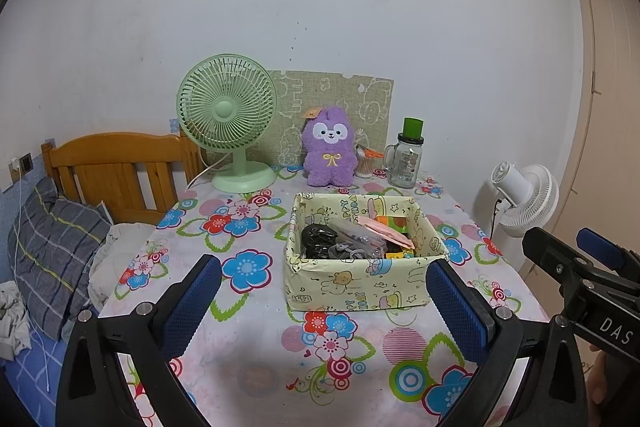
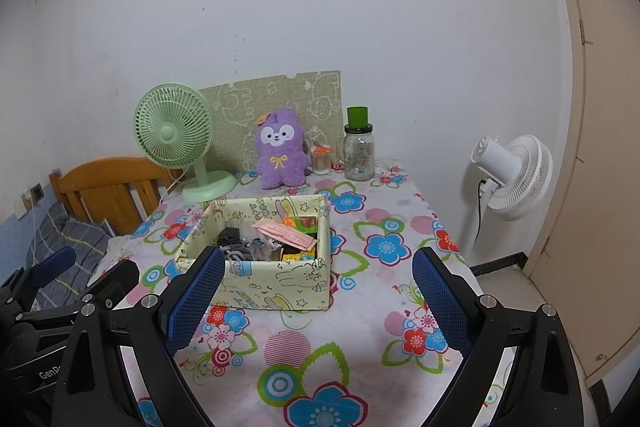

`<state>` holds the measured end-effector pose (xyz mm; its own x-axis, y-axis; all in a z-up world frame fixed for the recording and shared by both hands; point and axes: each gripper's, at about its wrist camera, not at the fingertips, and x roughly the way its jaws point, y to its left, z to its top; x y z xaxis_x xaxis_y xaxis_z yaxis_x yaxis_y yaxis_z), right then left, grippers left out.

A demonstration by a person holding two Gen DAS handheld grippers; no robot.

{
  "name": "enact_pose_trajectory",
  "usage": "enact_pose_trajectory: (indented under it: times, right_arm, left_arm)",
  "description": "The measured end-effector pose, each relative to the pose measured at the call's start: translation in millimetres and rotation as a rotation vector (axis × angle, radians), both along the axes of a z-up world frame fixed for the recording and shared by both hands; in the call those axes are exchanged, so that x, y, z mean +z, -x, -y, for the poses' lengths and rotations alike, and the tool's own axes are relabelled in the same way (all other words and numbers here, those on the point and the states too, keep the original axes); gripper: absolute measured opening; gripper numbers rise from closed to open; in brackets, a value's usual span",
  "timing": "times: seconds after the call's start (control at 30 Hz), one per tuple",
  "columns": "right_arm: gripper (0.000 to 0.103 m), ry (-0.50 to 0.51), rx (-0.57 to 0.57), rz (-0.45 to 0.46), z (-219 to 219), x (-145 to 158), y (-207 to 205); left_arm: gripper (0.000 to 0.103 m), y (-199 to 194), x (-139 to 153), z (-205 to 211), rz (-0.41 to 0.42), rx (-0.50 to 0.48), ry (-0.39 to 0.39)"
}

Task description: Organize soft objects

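While both grippers hang above the near end of the table, the purple plush toy [image 1: 329, 149] sits upright at the far end, close to the wall. It has a white face and a small yellow bow on its front. A green patterned board [image 1: 332, 95] leans against the wall right behind it.

To its left stands a green fan [image 1: 228, 115]. To its right are a small cup of sticks [image 1: 365, 163] and a glass jar [image 1: 405, 163] with a green lid.

In front of the toy, near the middle of the flowery tablecloth [image 1: 248, 235], sits a yellow box [image 1: 360, 247] with cartoon pictures. Inside the box lie a pink face mask [image 2: 286, 231], something black and some other small things, too jumbled to name.

The left gripper [image 1: 323, 303] has its jaws spread wide and holds nothing. The right gripper [image 2: 318, 301] is spread wide too and holds nothing. Each one peeks into the edge of the other's view.

Left of the table is a wooden bed frame [image 1: 116, 167] with a grey checked pillow [image 1: 56, 251]. A white fan [image 2: 508, 177] stands on the floor to the right.
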<state>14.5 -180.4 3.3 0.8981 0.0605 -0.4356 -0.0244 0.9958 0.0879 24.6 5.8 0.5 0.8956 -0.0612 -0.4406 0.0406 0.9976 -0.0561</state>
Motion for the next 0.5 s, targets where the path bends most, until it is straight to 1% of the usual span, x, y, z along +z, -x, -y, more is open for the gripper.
enact_pose_trajectory:
  times: [0.5]
  right_arm:
    - [0.096, -0.002, 0.001, -0.003, -1.5, 1.8, -1.0]
  left_arm:
    - [0.103, 0.8, 2.6, 0.5, 0.003, 0.004, -0.002]
